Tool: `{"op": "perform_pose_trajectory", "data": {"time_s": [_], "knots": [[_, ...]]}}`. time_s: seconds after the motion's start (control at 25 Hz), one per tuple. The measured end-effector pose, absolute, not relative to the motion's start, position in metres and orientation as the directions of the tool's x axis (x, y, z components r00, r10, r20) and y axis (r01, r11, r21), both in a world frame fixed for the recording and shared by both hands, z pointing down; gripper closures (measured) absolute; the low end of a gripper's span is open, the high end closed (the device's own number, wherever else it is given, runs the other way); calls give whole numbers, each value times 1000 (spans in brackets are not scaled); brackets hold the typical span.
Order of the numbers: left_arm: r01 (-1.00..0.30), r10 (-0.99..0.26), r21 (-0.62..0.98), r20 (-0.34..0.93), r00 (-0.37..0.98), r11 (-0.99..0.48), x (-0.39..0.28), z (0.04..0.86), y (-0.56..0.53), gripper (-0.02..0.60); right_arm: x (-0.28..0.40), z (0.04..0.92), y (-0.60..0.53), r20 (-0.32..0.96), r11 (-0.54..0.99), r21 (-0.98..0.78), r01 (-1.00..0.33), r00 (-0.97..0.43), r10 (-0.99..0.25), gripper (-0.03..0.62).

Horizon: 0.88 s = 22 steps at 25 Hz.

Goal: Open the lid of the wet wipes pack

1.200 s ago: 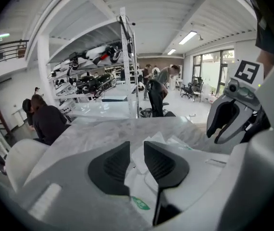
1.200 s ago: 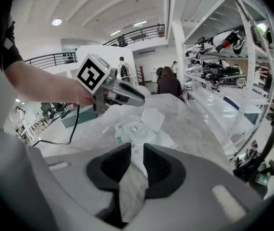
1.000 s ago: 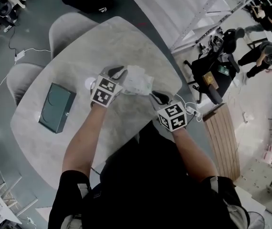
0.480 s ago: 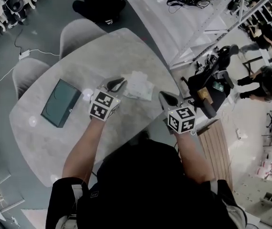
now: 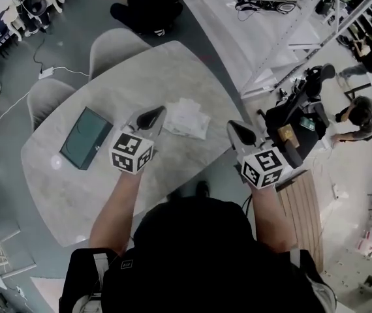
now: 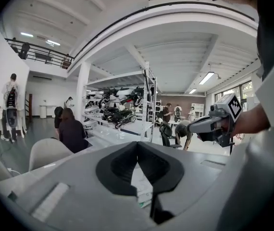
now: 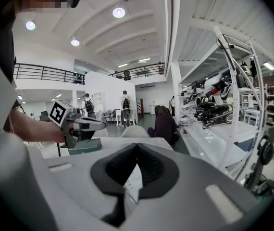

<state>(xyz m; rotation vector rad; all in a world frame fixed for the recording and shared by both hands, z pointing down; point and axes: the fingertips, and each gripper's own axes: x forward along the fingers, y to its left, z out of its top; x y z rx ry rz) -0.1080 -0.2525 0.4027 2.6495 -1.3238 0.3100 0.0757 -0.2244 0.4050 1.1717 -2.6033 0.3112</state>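
Observation:
The wet wipes pack (image 5: pixel 187 118) lies flat on the grey marble table (image 5: pixel 173 70), a pale packet with nothing touching it. My left gripper (image 5: pixel 152 115) hovers just left of it, raised off the table, jaws shut and empty. My right gripper (image 5: pixel 238 130) is held up over the table's right edge, off to the pack's right, also shut with nothing in it. In the left gripper view the jaws (image 6: pixel 137 143) meet at the tip, and the pack (image 6: pixel 142 186) shows below them. The right gripper view shows the same closed tip (image 7: pixel 137 145) above the pack (image 7: pixel 132 184).
A dark green box (image 5: pixel 81 137) lies on the table's left part. Two grey chairs (image 5: pixel 117 47) stand at the far side, with a person in black (image 5: pixel 147 5) beyond. White shelving (image 5: pixel 284 38) and a wooden bench (image 5: pixel 300 197) stand to the right.
Both grippers have lifted up and away from the pack, which they were at a second ago. The pack now lies flat and alone on the table.

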Motion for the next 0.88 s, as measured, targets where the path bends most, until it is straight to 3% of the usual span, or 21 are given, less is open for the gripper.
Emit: {"op": "perform_pose_trajectory", "data": {"time_s": [0.36, 0.88], "knots": [[-860, -823, -5, 293, 487, -510, -98, 385, -250, 571, 93, 396, -234, 271, 701, -104, -706, -698, -663, 591], [-868, -828, -5, 302, 472, -496, -83, 389, -242, 571, 102, 389, -237, 242, 714, -111, -691, -716, -655, 591]]}}
